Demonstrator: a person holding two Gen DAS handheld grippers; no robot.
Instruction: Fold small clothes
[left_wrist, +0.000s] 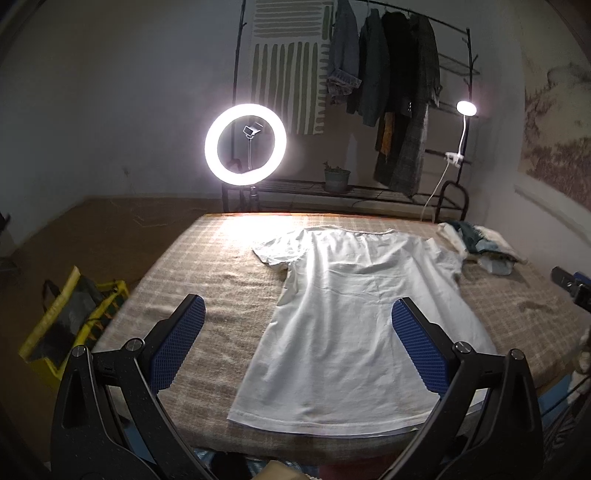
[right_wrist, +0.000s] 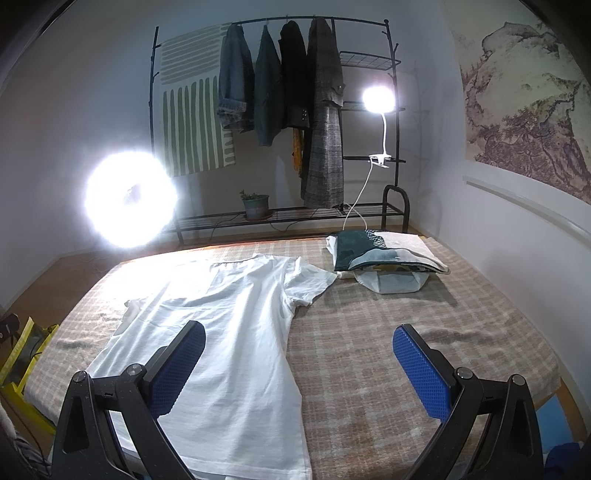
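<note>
Bedroom with a ring light (left_wrist: 245, 143) and a clothes rack (right_wrist: 275, 110) behind the bed (right_wrist: 369, 350). My shirt (left_wrist: 347, 325) is spread flat on the checked cover, and there's a folded pile (right_wrist: 384, 258) just past its sleeve. I've got both the left gripper (left_wrist: 297, 325) and right gripper (right_wrist: 299, 350) hovering above it, jaws wide apart and holding nothing.

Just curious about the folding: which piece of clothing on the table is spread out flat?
The white T-shirt, lying open; the other clothes sit stacked at the far corner.
</note>
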